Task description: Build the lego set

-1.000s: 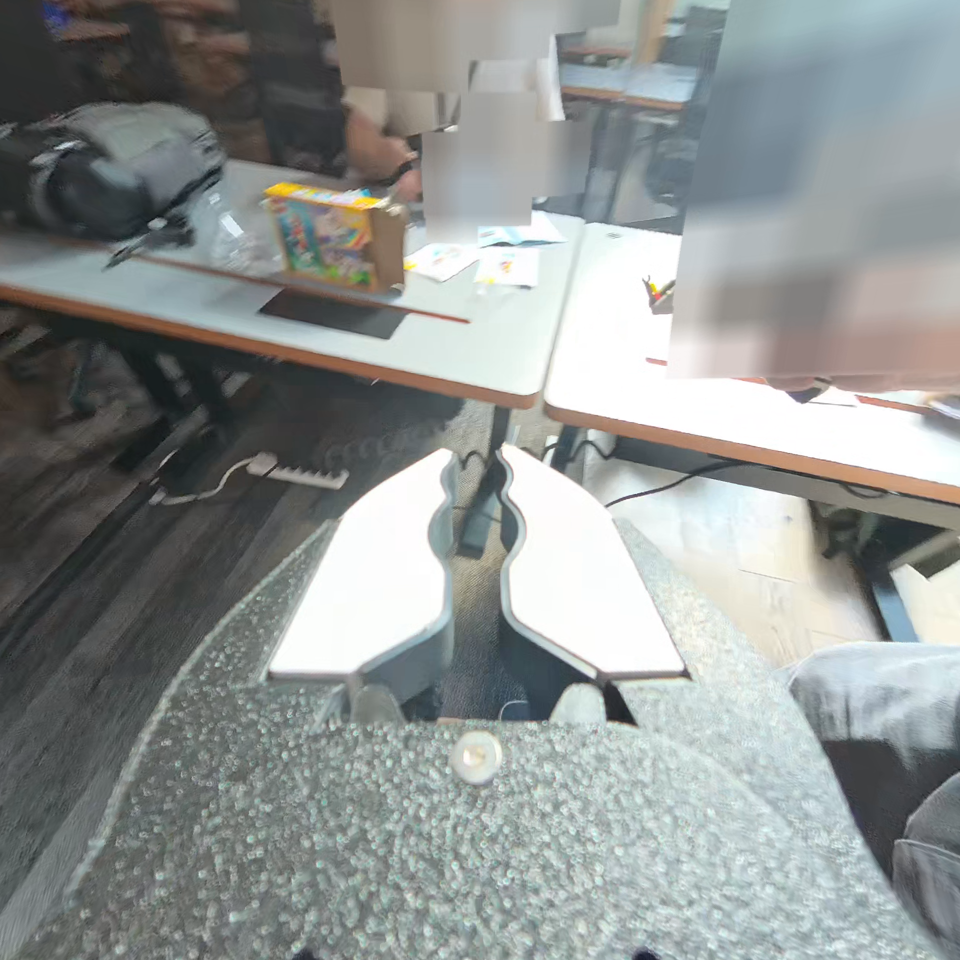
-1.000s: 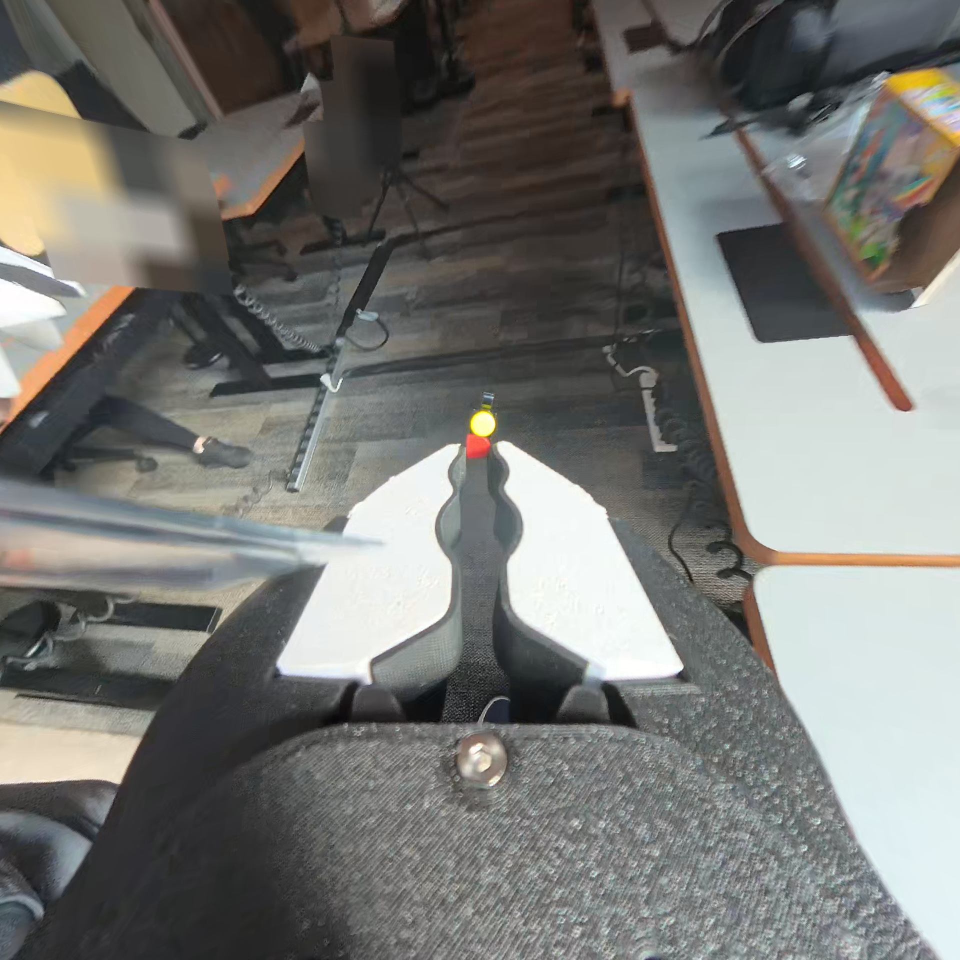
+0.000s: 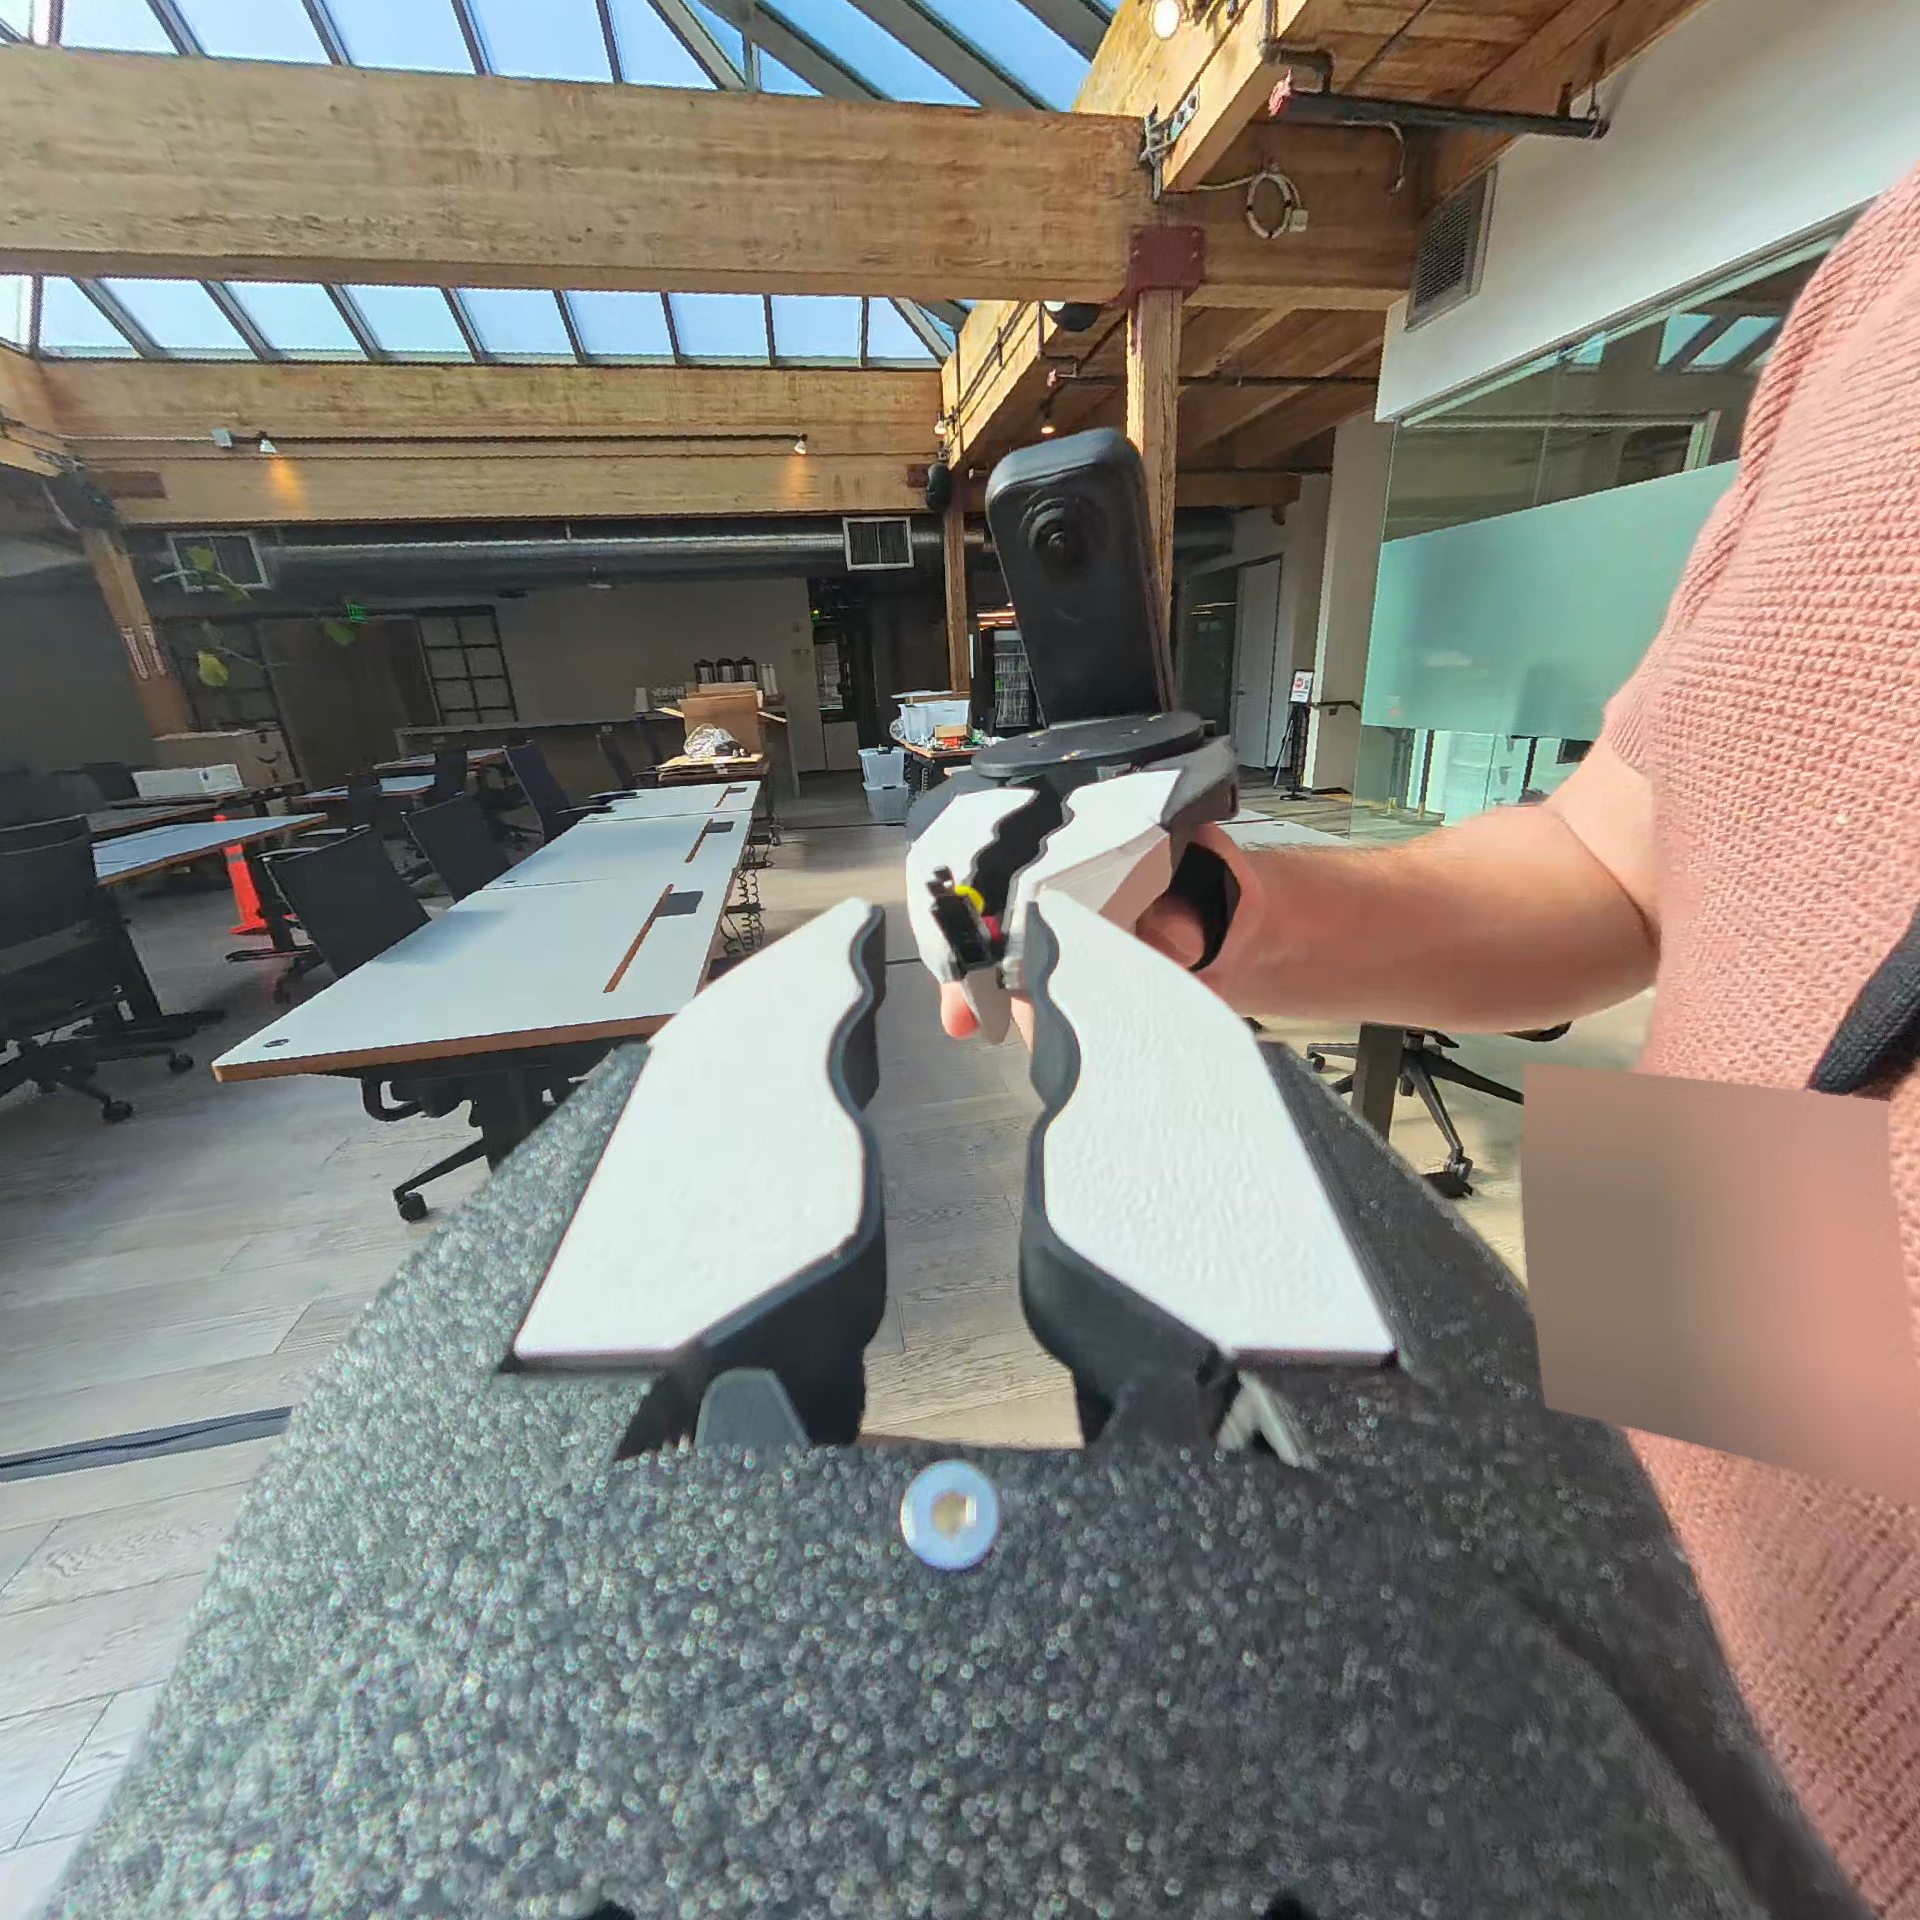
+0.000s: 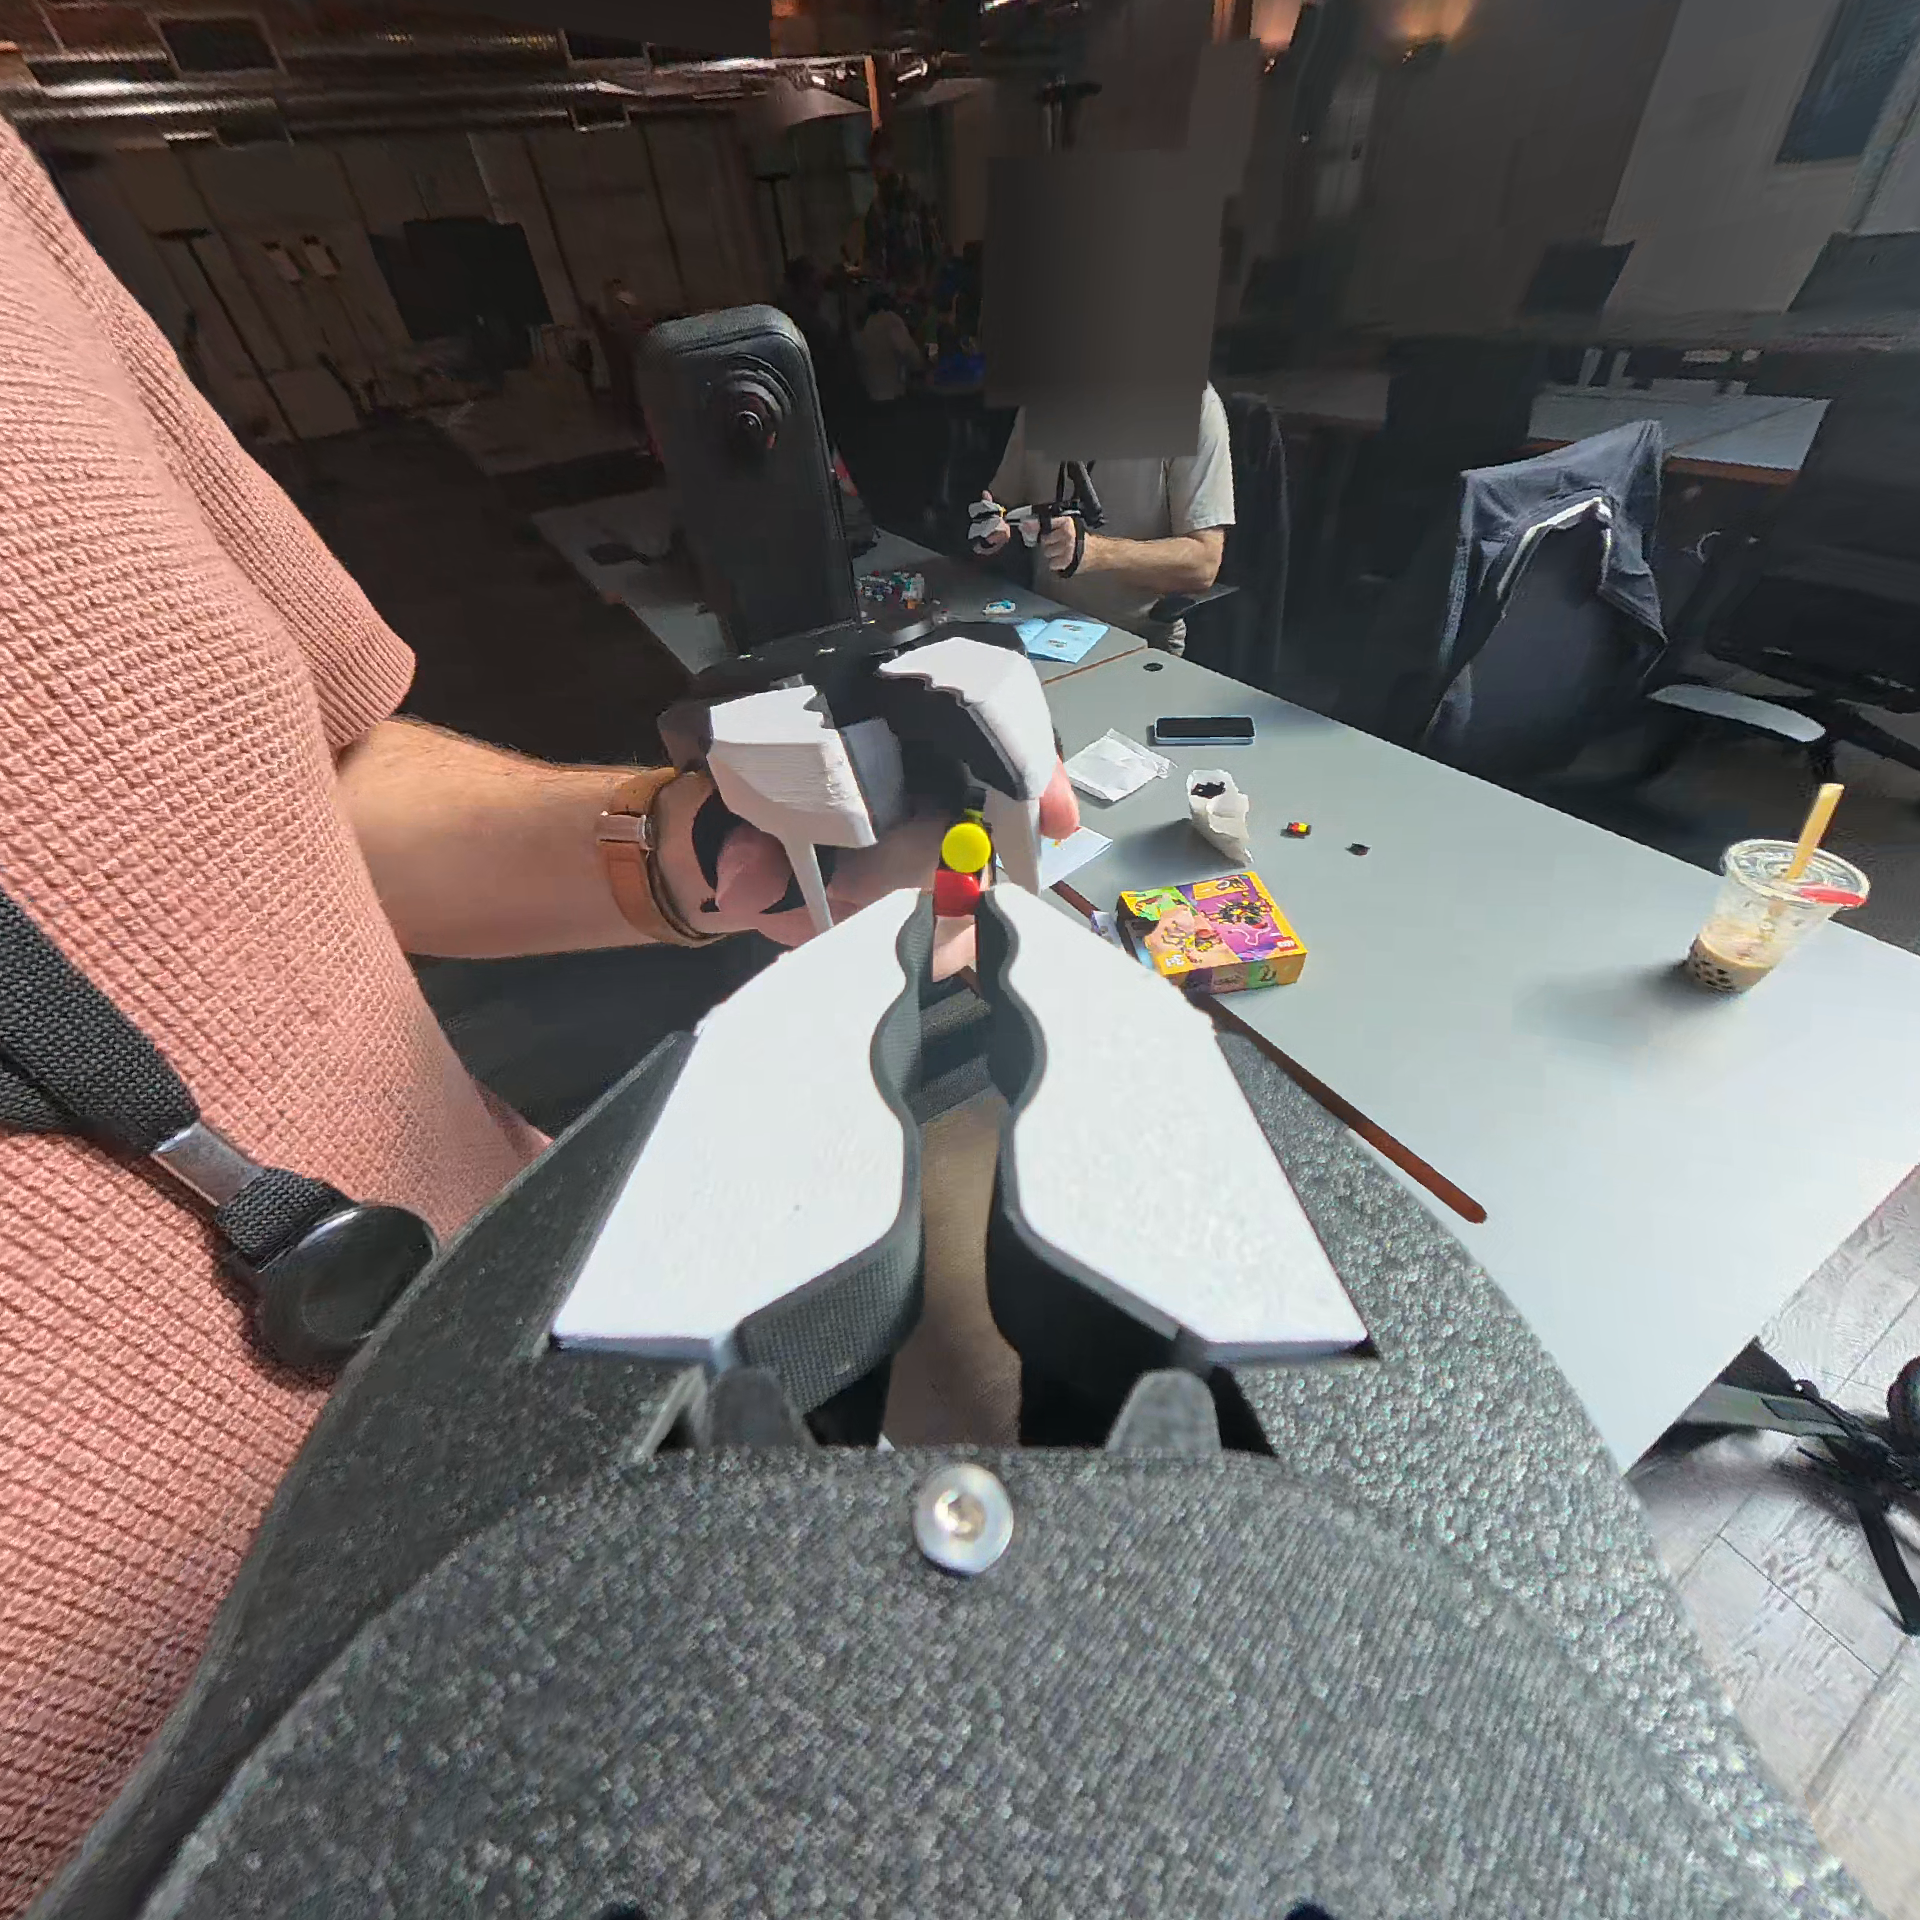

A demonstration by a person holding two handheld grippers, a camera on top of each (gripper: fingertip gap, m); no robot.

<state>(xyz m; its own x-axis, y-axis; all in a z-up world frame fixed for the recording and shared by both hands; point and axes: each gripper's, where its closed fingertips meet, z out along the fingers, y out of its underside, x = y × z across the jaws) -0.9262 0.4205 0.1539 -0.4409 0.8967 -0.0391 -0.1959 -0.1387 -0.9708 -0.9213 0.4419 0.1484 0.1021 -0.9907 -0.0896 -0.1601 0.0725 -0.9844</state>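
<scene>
My right gripper (image 4: 956,906) is shut on a small lego assembly (image 4: 958,883) with a yellow round piece over a red one. In the left wrist view the assembly (image 3: 961,928) looks mostly black. My left gripper (image 3: 954,914) is open and faces the right gripper tip to tip in mid-air. Its fingers flank the assembly, and I cannot tell if they touch it. The colourful lego box (image 4: 1210,935) lies on the grey table (image 4: 1507,1060). Two tiny loose pieces (image 4: 1297,828) lie farther back on it.
An opened white bag (image 4: 1218,808), a phone (image 4: 1203,729) and a plastic cup with a straw (image 4: 1782,914) are on the table. A chair with a dark jacket (image 4: 1558,592) stands behind it. Another person (image 4: 1122,520) sits at the far end. My pink-sleeved torso (image 4: 156,623) is close. My two grippers' fingertips are within a few centimetres of each other.
Both grippers have swung up from pointing at the floor and tables to face each other. The left gripper has opened wider. The right gripper still holds the assembly.
</scene>
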